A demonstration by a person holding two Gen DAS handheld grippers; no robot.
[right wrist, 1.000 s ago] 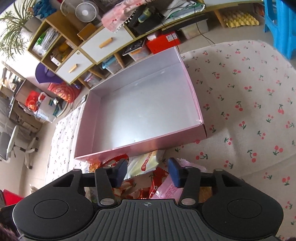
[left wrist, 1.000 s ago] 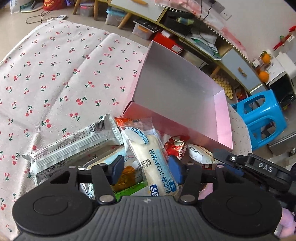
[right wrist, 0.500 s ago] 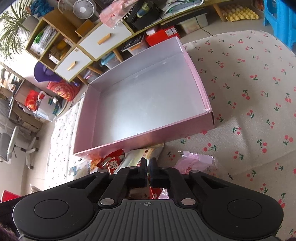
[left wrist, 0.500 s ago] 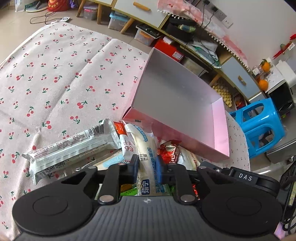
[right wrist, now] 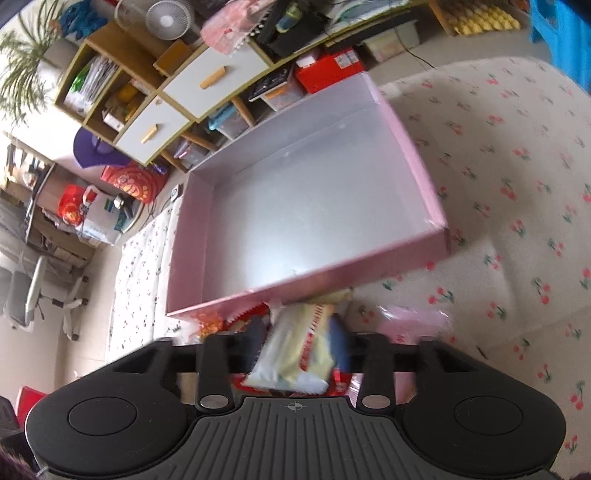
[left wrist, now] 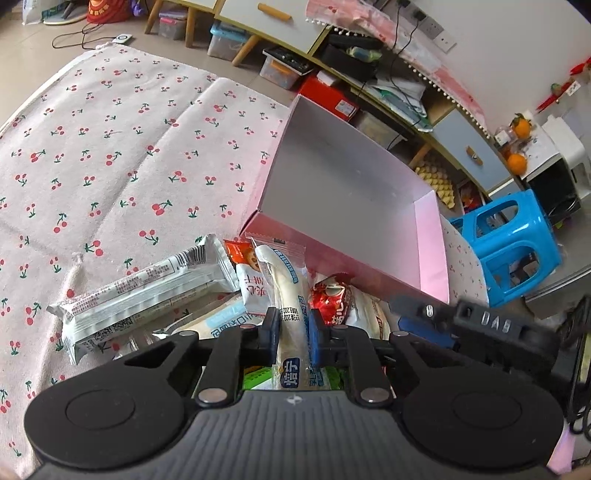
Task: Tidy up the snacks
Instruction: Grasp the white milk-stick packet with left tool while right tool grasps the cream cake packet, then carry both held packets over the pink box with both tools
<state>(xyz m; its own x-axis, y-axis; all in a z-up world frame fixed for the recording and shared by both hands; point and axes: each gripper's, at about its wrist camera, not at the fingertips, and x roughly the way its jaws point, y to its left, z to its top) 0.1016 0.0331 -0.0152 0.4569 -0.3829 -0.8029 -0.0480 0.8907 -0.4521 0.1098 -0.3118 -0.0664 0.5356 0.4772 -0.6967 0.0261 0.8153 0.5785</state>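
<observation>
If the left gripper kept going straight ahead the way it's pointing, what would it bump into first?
Probably the near wall of the pink box. The left gripper, shut on the white bread packet, points over the snack pile at it; depth is hard to judge.

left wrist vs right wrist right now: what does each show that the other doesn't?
Left wrist only: the left gripper, jaws shut on a white bread packet, a long striped wrapper on the cloth, a blue stool, oranges.
Right wrist only: the right gripper, jaws shut on a pale yellow packet, blurred; a fan, a plant.
Both: the empty pink box and the cherry-print cloth.
</observation>
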